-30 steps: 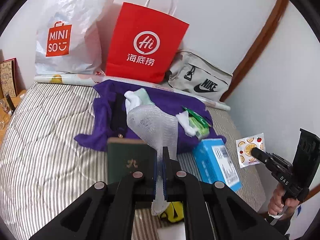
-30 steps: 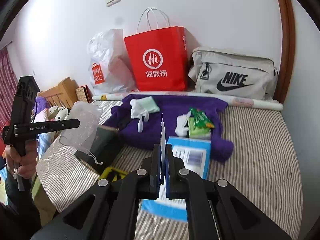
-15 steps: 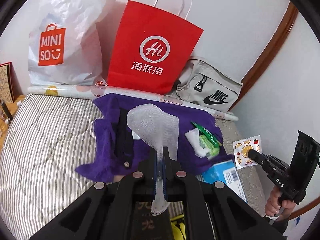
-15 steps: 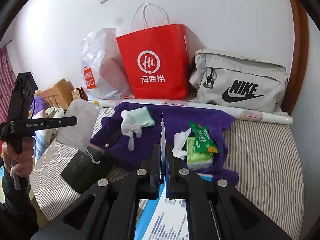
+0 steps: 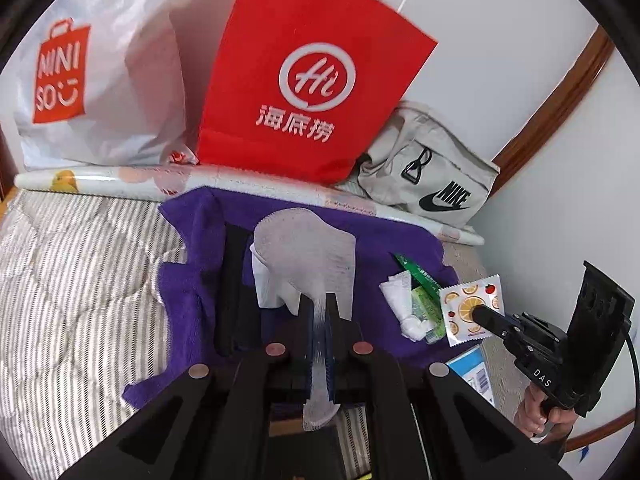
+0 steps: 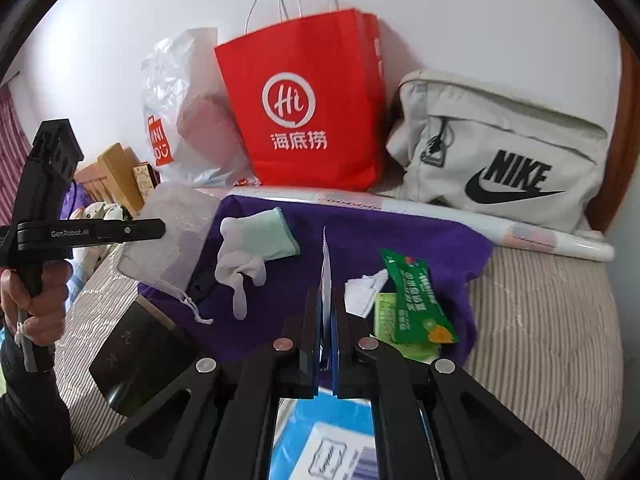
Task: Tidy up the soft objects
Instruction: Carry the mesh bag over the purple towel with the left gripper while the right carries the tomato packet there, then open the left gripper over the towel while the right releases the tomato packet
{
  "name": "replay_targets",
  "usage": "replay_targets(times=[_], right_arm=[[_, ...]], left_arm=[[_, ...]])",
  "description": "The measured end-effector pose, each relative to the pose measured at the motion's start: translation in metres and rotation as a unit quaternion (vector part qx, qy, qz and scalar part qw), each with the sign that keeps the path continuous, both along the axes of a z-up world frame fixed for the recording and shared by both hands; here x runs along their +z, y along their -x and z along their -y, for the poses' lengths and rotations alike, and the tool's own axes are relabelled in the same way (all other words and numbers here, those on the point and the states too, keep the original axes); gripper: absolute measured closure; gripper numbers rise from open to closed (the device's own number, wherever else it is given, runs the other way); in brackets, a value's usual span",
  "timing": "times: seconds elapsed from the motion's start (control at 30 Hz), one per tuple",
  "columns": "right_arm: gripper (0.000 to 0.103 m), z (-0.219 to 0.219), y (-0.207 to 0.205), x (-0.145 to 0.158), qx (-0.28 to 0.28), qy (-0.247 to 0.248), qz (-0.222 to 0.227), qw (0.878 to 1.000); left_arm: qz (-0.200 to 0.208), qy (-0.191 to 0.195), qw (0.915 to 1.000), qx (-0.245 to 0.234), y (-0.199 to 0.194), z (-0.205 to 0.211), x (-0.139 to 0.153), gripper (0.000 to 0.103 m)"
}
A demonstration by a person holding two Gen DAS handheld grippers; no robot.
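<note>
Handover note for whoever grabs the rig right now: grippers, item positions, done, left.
Left gripper: jaws shut on the white mesh pouch, held above the purple towel.
Right gripper: jaws shut on the fruit-print sachet, over the towel's right side.
On the towel: white glove, green tissue packs.
Blue box and dark notebook lie at the near edge.
Done: both items picked up. Left: set them down; where, I cannot tell.

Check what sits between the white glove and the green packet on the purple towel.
Right wrist view: between the white glove and the green packet is bare purple towel, crossed only by the thin sachet held edge-on in the right tongs.
</note>
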State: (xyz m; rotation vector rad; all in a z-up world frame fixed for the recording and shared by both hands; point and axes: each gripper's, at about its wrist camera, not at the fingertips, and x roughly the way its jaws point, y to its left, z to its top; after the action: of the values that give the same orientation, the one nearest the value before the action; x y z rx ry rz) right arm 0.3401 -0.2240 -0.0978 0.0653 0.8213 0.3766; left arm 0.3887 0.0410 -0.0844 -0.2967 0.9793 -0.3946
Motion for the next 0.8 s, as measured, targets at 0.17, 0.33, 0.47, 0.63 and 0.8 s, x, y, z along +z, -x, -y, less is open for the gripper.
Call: replay_targets(times=[0.17, 0.33, 0.47, 0.63, 0.8], right_arm=[[0.099, -0.013, -0.016, -0.017, 0.024, 0.007, -0.031, 0.999], [0.099, -0.022, -0.024, -0.032, 0.04, 0.008, -0.06, 0.997], [0.099, -0.024, -0.032, -0.042, 0.041, 0.007, -0.085, 0.996], [0.099, -0.026, -0.035, -0.047, 0.039, 0.012, -0.093, 0.995], [0.097, -0.025, -0.035, -0.048, 0.037, 0.021, -0.096, 0.995]], left_arm=[[-0.021, -0.002, 0.9997, -0.015, -0.013, 0.005, -0.02, 0.098], [-0.036, -0.01, 0.9991, -0.021, -0.021, 0.008, -0.034, 0.098], [-0.049, -0.029, 0.998, -0.027, -0.027, 0.011, -0.042, 0.098], [-0.06, -0.045, 0.9966, -0.033, -0.032, 0.015, -0.049, 0.098], [-0.061, -0.062, 0.9957, -0.031, -0.031, 0.014, -0.051, 0.097]])
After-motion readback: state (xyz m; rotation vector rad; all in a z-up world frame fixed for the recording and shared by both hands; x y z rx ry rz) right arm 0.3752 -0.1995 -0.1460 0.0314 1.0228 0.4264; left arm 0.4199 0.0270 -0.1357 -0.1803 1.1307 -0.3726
